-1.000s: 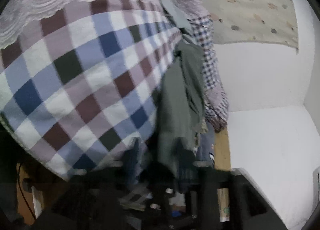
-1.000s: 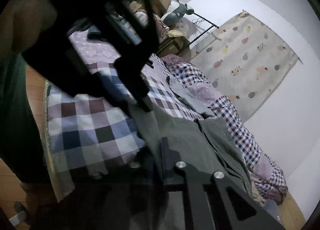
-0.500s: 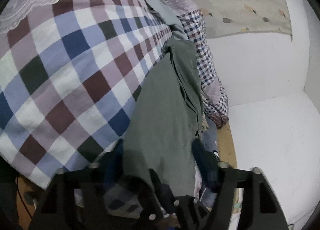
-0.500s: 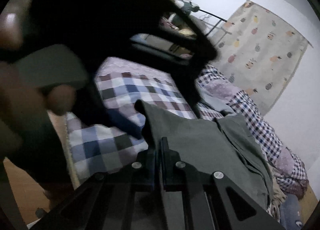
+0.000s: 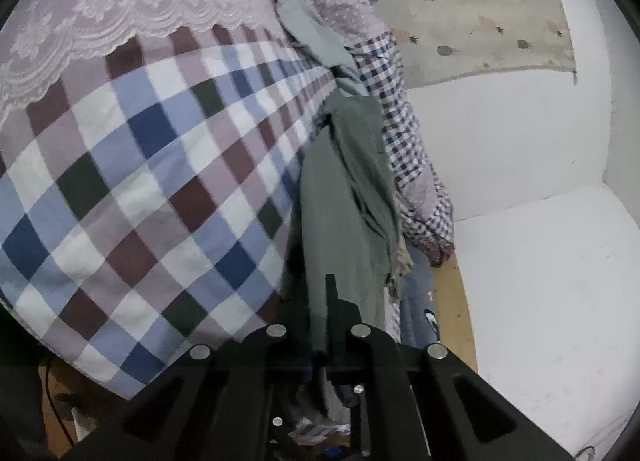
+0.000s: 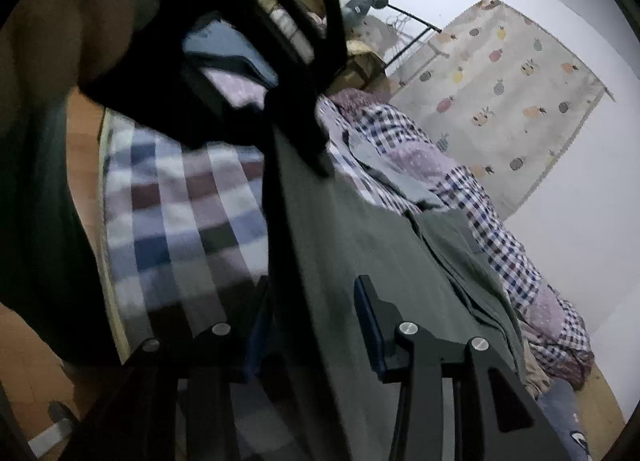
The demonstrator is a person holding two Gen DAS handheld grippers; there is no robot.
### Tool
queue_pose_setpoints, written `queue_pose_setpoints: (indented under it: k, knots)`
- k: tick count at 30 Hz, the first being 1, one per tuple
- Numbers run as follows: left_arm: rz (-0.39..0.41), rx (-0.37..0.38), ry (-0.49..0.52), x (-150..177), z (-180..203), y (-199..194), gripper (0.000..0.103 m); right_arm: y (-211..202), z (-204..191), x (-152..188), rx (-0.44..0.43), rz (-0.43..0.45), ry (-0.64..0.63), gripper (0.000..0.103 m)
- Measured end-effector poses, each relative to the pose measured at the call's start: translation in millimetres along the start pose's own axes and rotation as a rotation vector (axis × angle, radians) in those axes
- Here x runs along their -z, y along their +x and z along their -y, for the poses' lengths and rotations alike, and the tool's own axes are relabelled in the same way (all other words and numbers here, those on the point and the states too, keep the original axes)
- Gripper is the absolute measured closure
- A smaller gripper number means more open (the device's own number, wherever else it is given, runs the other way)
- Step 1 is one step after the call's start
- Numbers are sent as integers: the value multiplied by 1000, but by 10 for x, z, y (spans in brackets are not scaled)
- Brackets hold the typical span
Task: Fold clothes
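Left tongs (image 5: 326, 325) clamp the green garment (image 5: 344, 197); right tongs (image 6: 312, 325) spread around it. Garment drapes creased on bed (image 5: 132, 165); folding unfinished.

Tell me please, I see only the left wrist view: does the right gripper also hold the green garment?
Observer: No. The right gripper is open, and the garment only passes between its fingers.
Operator: How does my left gripper look from that side?
Observer: The left gripper is above the right one, shut on the garment's upper edge, and the cloth runs down from it.
Operator: Is anything else near it?
Observer: Yes. A hand, blurred, shows at the top left, behind the left gripper.
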State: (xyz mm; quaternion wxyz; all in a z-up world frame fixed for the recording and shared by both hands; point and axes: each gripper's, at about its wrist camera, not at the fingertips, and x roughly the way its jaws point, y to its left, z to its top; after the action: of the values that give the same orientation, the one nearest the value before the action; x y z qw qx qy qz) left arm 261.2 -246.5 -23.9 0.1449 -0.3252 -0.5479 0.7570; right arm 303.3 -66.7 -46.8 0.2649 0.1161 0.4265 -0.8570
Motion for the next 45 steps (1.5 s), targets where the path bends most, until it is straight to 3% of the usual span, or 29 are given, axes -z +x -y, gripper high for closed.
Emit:
queue_pose_setpoints:
  k: [5, 18, 28, 30, 32, 34, 40, 45]
  knots:
    - [19, 65, 3, -36, 124, -38, 102, -69, 67, 294, 70, -68, -25, 60]
    - [84, 156, -45, -171, 301, -235, 102, -453, 744, 1396, 281, -319, -2, 60]
    - [90, 165, -53, -203, 335, -168, 102, -729, 1299, 2062, 396, -543, 32, 61]
    - [96, 162, -51, -211, 335, -178, 102, -765, 1403, 2169, 414, -584, 35, 67]
    - [101, 156, -49, -217, 324, -203, 102, -774, 1453, 2198, 409, -604, 33, 75]
    - [105, 136, -44, -227, 322, -219, 102, -750, 1521, 2196, 400, -626, 41, 103]
    - [99, 68, 72, -220, 558, -305, 102, -1108, 1802, 2049, 349, -584, 96, 103]
    - [88, 87, 162, -175, 936, -584, 102, -1581, 2229, 1720, 355, -516, 103, 103]
